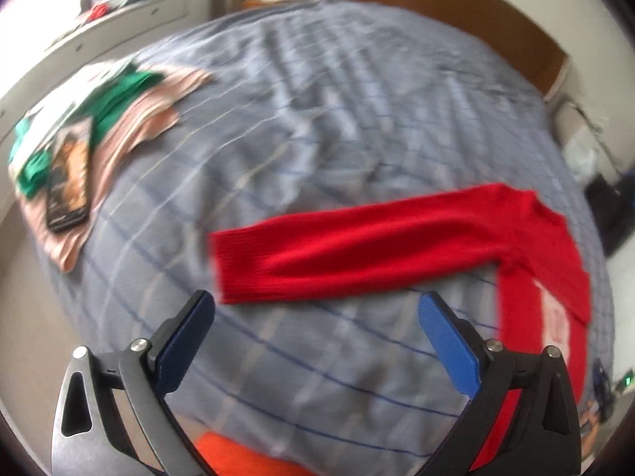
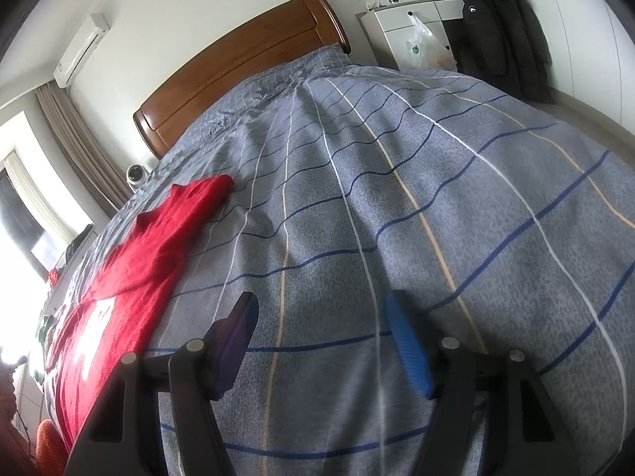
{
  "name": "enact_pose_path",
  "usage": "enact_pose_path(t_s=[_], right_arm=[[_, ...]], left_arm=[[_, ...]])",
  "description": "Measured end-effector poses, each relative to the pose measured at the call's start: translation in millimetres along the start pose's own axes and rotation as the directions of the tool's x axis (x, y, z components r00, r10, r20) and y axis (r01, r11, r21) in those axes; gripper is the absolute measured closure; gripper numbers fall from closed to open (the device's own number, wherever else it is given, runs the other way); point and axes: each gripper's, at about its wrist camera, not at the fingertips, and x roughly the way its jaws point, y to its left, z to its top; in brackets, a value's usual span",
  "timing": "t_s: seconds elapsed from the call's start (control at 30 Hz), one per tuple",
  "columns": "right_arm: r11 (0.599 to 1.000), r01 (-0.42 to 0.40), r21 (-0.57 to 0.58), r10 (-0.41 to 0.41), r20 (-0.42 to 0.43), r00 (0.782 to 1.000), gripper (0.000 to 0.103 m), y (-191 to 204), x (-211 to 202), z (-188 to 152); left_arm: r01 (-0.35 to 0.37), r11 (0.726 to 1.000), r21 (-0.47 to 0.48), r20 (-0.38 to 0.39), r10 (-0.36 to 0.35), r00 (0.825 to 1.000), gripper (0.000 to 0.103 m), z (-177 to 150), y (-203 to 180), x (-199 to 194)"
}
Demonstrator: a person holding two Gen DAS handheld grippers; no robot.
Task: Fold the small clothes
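Far left on the bed [image 1: 317,127] sits a pile [image 1: 119,119] of pink and green clothes w/ a phone [image 1: 67,182] on top. Prob. the done or waiting stack, parked at the edge so the middle stays free for folding; can't tell which.

My left gripper [image 1: 317,305] hangs over the plaid cover, jaws wide apart, nothing between them. It points at the cuff end of the sleeve [image 1: 357,254], just beyond the fingertips, not touching. The sleeve lies stretched straight out to the left, flat, which I read as spread so it can be folded back across the body.

The red sweater [image 1: 547,277] itself lies to the right in the left view, body running down toward me, white print partly visible. Something orange [image 1: 246,456] shows at the bottom edge, too cut off to name.

In the right view the same sweater [image 2: 131,277] is off to the left, flat on the bed, other sleeve reaching toward the headboard [image 2: 238,67]. My right gripper [image 2: 321,325] is over bare cover, well apart from the fabric, jaws apart and empty. Seems idle while the left takes the cuff.

Next, I judge: pinch the cuff, bring the sleeve in over the chest. Knit is soft, may bunch if I grab too little.
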Motion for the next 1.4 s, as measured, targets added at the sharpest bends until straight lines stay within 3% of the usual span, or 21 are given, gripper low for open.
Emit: enact_pose_path(t_s=[0.17, 0.27, 0.33, 0.37, 0.4, 0.43, 0.47, 0.6, 0.7, 0.8, 0.97, 1.03, 1.07, 1.13, 1.2, 1.27, 1.4], right_arm=[[1.000, -0.001, -0.001, 0.001, 0.001, 1.000, 0.035, -0.4, -1.9, -1.1], [1.000, 0.000, -0.001, 0.000, 0.001, 1.000, 0.035, -0.4, -1.5, -1.1], [1.000, 0.001, -0.002, -0.001, 0.001, 1.000, 0.035, -0.1, -1.8, -1.3], [1.000, 0.002, -0.003, -0.002, 0.000, 1.000, 0.035, -0.1, -2.0, -1.2], [1.000, 0.001, -0.002, -0.001, 0.000, 1.000, 0.035, -0.1, -2.0, -1.2], [1.000, 0.002, -0.002, -0.002, 0.000, 1.000, 0.035, -0.1, -2.0, -1.2], [1.000, 0.001, -0.002, -0.001, 0.000, 1.000, 0.035, -0.1, -1.9, -1.1], [1.000, 0.000, -0.002, 0.000, 0.002, 1.000, 0.034, -0.2, -2.3, -1.5], [1.000, -0.003, -0.004, 0.003, 0.006, 1.000, 0.034, -0.1, -2.2, -2.0], [1.000, -0.009, -0.006, 0.009, 0.010, 1.000, 0.032, -0.5, -1.7, -2.5], [1.000, -0.014, -0.004, 0.014, 0.011, 1.000, 0.032, -1.6, -1.6, -2.1], [1.000, -0.014, -0.004, 0.014, 0.011, 1.000, 0.032, -1.9, -1.6, -2.1], [1.000, -0.015, -0.004, 0.015, 0.012, 1.000, 0.032, -2.0, -1.7, -2.2], [1.000, -0.019, -0.002, 0.019, 0.012, 1.000, 0.032, -2.7, -2.3, -2.6], [1.000, -0.022, 0.000, 0.022, 0.013, 1.000, 0.032, -3.6, -2.8, -2.8], [1.000, -0.026, 0.001, 0.026, 0.014, 1.000, 0.032, -4.4, -3.4, -2.4], [0.999, -0.038, 0.007, 0.037, 0.018, 0.999, 0.032, -5.9, -4.5, -2.9]], left_arm=[[-0.094, 0.986, -0.136, -0.055, 0.087, 0.995, 0.001, 8.4, 40.1, 42.2], [-0.148, 0.975, -0.165, -0.089, 0.134, 0.987, 0.003, 10.0, 46.8, 66.2], [-0.168, 0.975, -0.146, -0.093, 0.156, 0.983, 0.015, 9.8, 41.3, 75.6], [-0.172, 0.976, -0.131, -0.091, 0.160, 0.983, 0.035, 9.5, 36.4, 78.6], [-0.172, 0.979, -0.110, -0.091, 0.162, 0.983, 0.068, 9.5, 29.7, 80.8], [-0.180, 0.979, -0.095, -0.083, 0.173, 0.981, 0.088, 10.4, 22.8, 80.8], [-0.191, 0.978, -0.084, -0.063, 0.186, 0.981, 0.097, 12.8, 14.4, 76.4], [-0.180, 0.983, 0.043, 0.103, 0.175, 0.979, 0.098, 34.6, -44.5, 32.1], [-0.109, 0.972, 0.209, 0.219, 0.062, 0.974, 0.098, 54.8, -126.8, -13.7], [-0.019, 0.926, 0.378, 0.294, -0.100, 0.950, 0.098, 64.8, -226.0, -54.9], [0.086, 0.810, 0.581, 0.291, -0.305, 0.907, 0.096, 32.3, -359.5, -76.8], [0.106, 0.763, 0.637, 0.250, -0.334, 0.909, 0.081, 9.7, -399.8, -62.5], [0.108, 0.747, 0.656, 0.213, -0.320, 0.923, 0.051, -5.0, -416.9, -48.8], [0.115, 0.748, 0.654, 0.181, -0.302, 0.936, 0.022, -23.0, -420.5, -31.4], [0.168, 0.754, 0.635, 0.141, -0.328, 0.934, 0.022, -32.3, -406.1, -16.3], [0.167, 0.783, 0.599, 0.124, -0.297, 0.947, 0.022, -32.1, -385.3, -3.5], [0.119, 0.889, 0.442, 0.128, -0.194, 0.973, 0.022, -12.4, -295.6, 20.0]])
